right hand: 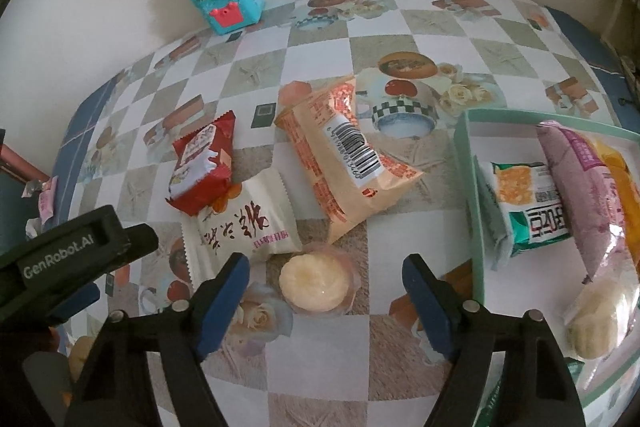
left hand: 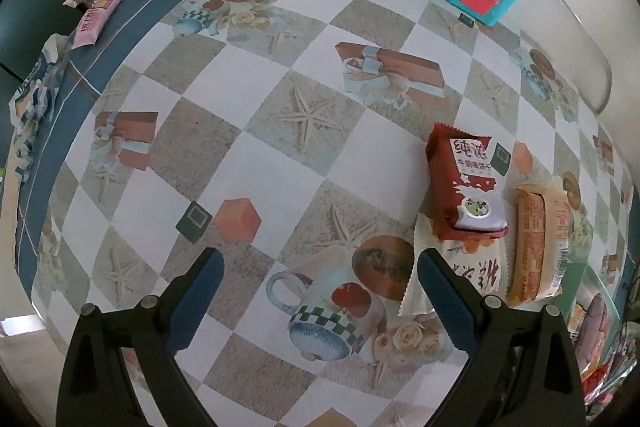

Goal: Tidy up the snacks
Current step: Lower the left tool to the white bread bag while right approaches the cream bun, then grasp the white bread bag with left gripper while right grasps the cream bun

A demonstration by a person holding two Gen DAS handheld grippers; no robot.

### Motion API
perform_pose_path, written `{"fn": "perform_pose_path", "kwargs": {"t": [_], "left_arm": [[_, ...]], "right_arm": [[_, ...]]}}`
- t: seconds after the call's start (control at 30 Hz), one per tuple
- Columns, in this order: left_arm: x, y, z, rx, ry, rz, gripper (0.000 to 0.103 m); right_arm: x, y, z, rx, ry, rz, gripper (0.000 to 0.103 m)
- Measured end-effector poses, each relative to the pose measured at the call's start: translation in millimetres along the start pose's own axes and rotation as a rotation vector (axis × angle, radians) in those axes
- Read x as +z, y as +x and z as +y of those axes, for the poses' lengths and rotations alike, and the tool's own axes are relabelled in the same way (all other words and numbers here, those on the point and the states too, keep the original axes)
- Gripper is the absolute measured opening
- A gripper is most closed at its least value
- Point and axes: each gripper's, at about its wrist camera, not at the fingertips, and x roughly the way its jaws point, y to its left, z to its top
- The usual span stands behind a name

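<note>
One small jelly cup [right hand: 318, 283] sits between your right tool [right hand: 326, 291]'s wide, untouching jaws: light, slippery, crushable, so pinch its sides gently; left tool [left hand: 320, 279] wide, empty

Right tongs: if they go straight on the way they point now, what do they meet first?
Most likely the round pale pastry in its clear cup, which lies on the tablecloth between the open right tongs, just ahead. The pads do not touch it yet; depth is hard to judge.
</note>
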Motion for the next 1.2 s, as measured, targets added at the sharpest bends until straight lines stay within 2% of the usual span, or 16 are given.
{"fn": "perform_pose_path", "kwargs": {"t": [0.23,0.3,0.37,0.63,0.97,1.2], "left_arm": [[5,6,-9,0.000,0.010,-0.003,0.097],[7,8,-14,-0.003,0.018,-0.004,0.097],[11,10,-25,-0.009,0.025,-0.005,0.097],[12,16,-59,-0.087,0.081,0.005,0.097],[5,30,-95,-0.147,0.139,0.003,0.097],[4,45,-108,-0.094,0.176,0.023,0.097]], "right_arm": [[0,14,1,-0.001,-0.001,0.027,0.068],[1,14,1,-0.005,-0.006,0.027,0.059],[2,13,-3,-0.004,-0.005,0.034,0.057],[5,9,-20,0.009,0.023,0.048,0.045],[7,8,-34,0.002,0.044,0.048,0.045],[6,6,-36,0.001,0.041,0.049,0.045]]}}
